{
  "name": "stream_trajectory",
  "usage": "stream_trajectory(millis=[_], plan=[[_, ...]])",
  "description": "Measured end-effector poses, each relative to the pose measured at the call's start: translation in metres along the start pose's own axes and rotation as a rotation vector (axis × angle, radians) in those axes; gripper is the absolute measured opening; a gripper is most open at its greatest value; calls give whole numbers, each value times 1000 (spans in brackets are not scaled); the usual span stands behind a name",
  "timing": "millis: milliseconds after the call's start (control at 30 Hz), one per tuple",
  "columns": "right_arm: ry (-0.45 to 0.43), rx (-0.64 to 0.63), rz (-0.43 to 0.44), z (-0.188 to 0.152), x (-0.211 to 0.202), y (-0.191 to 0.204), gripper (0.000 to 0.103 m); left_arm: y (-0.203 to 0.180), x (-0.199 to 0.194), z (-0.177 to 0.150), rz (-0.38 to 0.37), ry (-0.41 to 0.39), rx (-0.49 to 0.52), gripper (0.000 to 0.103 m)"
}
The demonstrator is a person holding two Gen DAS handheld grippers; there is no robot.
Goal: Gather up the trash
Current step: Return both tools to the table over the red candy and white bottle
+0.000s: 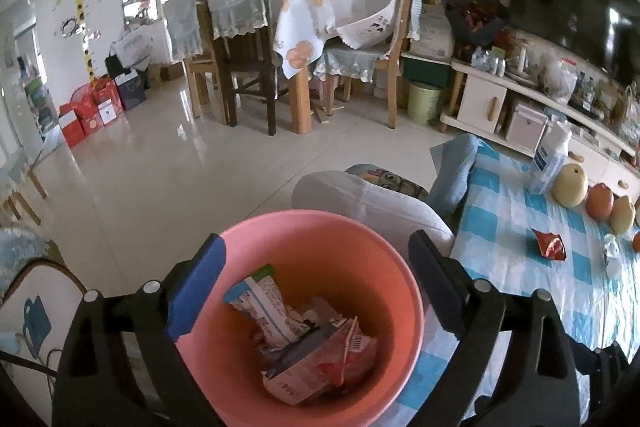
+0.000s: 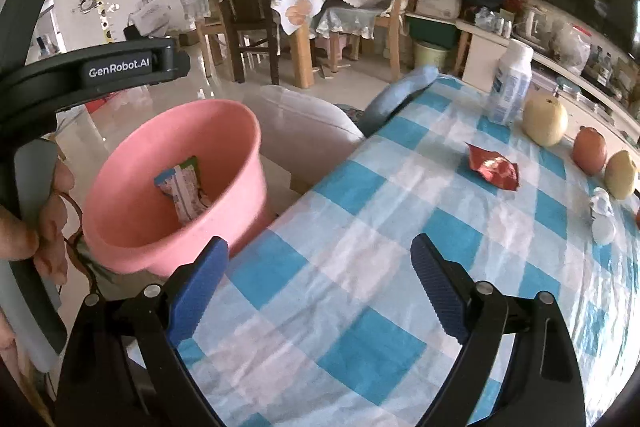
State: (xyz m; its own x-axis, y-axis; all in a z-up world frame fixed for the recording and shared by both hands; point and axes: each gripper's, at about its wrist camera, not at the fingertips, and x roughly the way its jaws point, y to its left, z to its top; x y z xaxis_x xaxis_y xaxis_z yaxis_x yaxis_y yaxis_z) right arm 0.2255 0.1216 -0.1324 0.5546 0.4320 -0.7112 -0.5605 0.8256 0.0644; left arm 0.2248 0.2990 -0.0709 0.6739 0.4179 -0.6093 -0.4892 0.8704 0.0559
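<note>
The pink bin [image 1: 304,307] is viewed closely from above by the left wrist camera. The checkered tablecloth [image 2: 360,267] is overlooked from the right wrist camera. Bin, red wrapper [image 2: 494,167] and dining room beyond are shared.

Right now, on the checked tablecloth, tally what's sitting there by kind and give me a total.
Yellow pears: 2
Red-orange fruit: 1
White bottle: 1
Red wrapper: 1
Crumpled white scrap: 1
Total: 6, besides a sliver of something orange cut off at the edge.
</note>
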Motion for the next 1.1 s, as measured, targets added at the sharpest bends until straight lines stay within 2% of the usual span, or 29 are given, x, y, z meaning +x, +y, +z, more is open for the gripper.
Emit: stream_trajectory(millis=[267,667,1100], plan=[[9,9,-30,-10,-9,-18,94,-28,-1,-3,17,9,81,95],[-17,38,-47,-26,-24,-46,94,-75,-9,-9,18,-21,223,95],[-24,91,-54,-33,-36,-81,94,-109,-10,-17,-13,-3,273,96]])
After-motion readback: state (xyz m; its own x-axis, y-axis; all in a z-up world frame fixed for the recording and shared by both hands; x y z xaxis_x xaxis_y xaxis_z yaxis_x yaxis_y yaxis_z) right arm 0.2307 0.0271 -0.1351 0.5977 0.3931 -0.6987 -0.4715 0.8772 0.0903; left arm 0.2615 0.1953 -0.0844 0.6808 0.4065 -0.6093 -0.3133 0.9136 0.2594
